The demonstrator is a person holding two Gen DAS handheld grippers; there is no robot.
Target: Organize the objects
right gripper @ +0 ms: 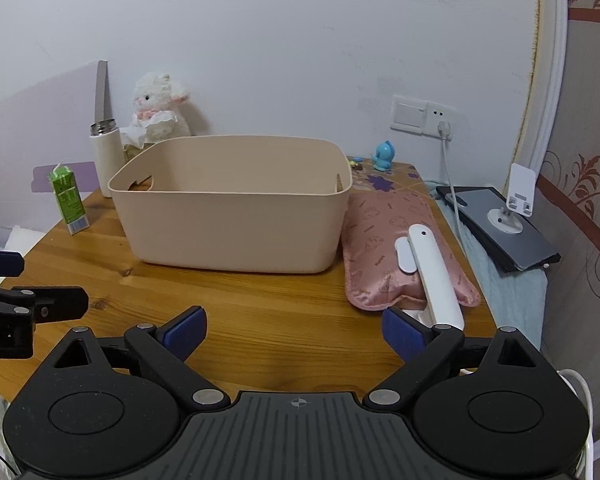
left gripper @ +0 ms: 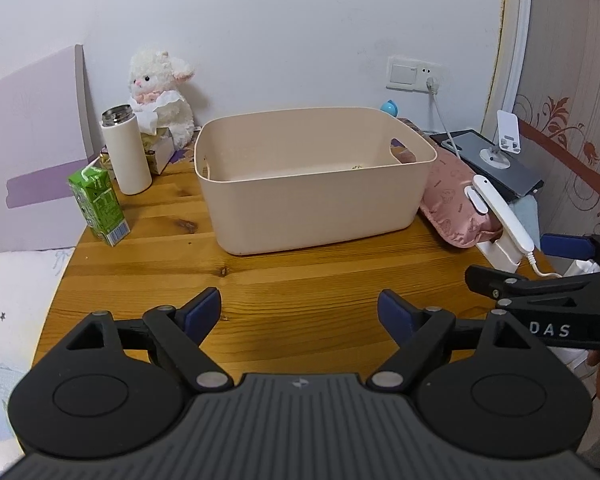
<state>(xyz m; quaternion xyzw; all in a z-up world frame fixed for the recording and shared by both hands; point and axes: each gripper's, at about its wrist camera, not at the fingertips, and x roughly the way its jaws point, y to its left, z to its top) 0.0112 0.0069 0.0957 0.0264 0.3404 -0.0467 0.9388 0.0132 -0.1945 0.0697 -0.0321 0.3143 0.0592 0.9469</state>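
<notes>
A beige plastic bin (left gripper: 316,200) (right gripper: 232,220) stands mid-table on the wooden table (left gripper: 260,280) (right gripper: 260,312); it looks nearly empty. Left of it are a green drink carton (left gripper: 98,208) (right gripper: 69,200) and a white flask (left gripper: 126,152) (right gripper: 106,156). Right of it lies a pink hot-water bag (left gripper: 456,204) (right gripper: 396,248) with a white charger handle (left gripper: 500,212) (right gripper: 434,272) on top. My left gripper (left gripper: 300,316) is open and empty over the table's front. My right gripper (right gripper: 294,332) is open and empty, its right finger near the bag's front end.
A white plush lamb (left gripper: 162,92) (right gripper: 160,104) and a tissue box (left gripper: 160,144) sit at the back left. A blue figurine (right gripper: 384,156), a tablet with phone stand (left gripper: 496,156) (right gripper: 504,224) and a wall socket with cable (left gripper: 432,84) are at the right.
</notes>
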